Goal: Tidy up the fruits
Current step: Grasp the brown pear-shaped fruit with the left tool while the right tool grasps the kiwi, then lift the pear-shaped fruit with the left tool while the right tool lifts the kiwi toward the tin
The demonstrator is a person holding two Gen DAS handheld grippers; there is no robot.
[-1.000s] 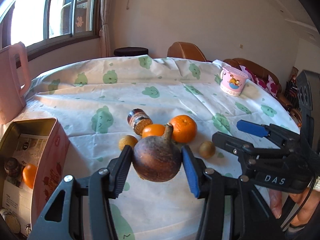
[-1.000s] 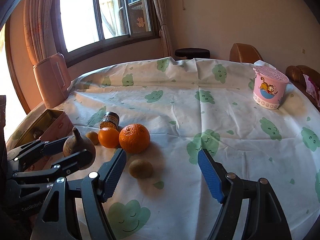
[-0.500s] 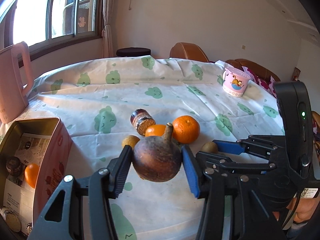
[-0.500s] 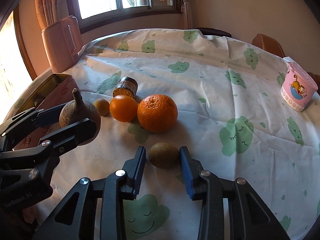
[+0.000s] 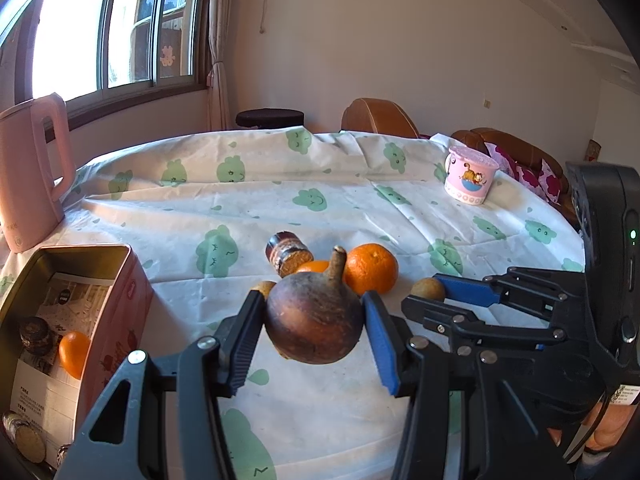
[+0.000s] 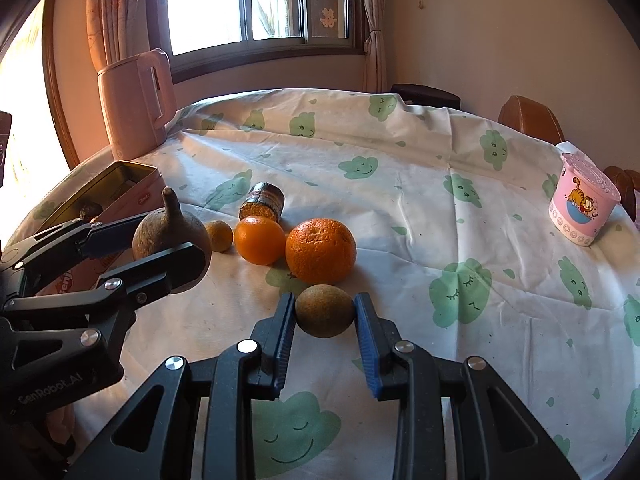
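Between the right gripper's (image 6: 325, 312) fingers sits a clamped, rough brownish-green fruit (image 6: 325, 311); left fingers (image 5: 244, 336) clamp a dark stemmed fruit (image 5: 316, 320).

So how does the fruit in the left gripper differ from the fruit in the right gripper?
The dark brown stemmed fruit in the left gripper is clearly larger than the small brown fruit in the right gripper. The stemmed fruit has a long neck that points up; the small fruit is plain and round. The stemmed fruit is purplish brown, the small one olive brown. Both are clamped between gripper pads.
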